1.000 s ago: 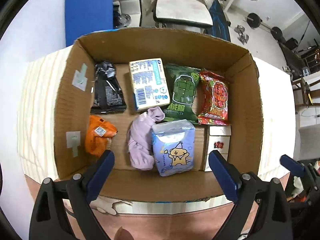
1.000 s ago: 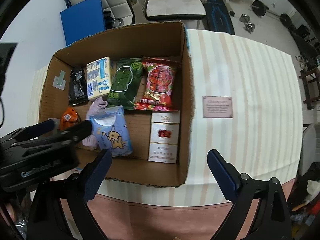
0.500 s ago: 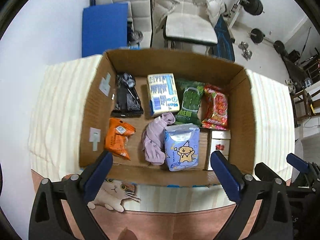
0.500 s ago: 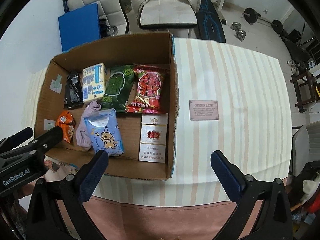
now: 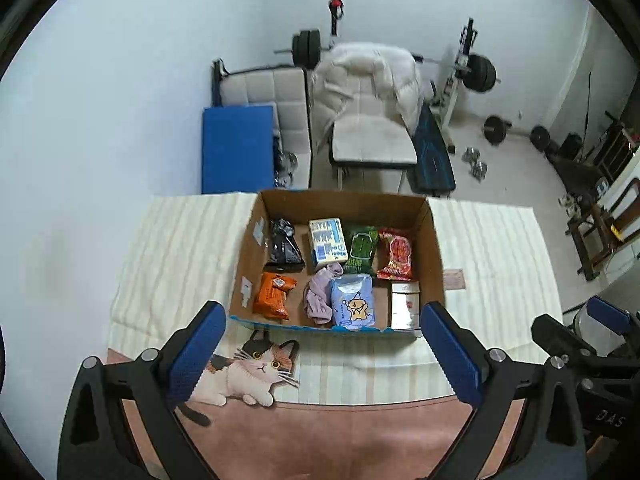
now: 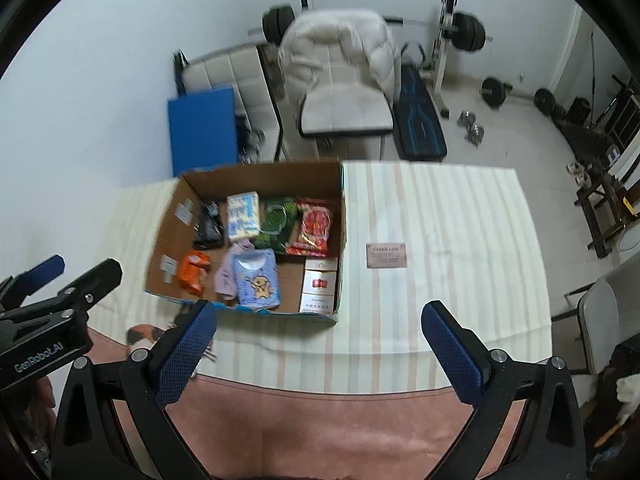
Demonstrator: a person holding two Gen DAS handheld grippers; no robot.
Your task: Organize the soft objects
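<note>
Left gripper (image 5: 322, 336) and right gripper (image 6: 320, 334) both spread wide and empty, lilac cloth (image 5: 318, 294) inside open cardboard box (image 5: 340, 202), calico cat print (image 5: 250, 374) whole only in left view, small pink label (image 6: 387, 255) clear only in right view.

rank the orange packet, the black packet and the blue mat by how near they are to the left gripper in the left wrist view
1. orange packet: front left corner of the box, nearest the left gripper.
2. black packet: back left of the box, behind the orange one.
3. blue mat: on the floor beyond the table, farthest.
</note>
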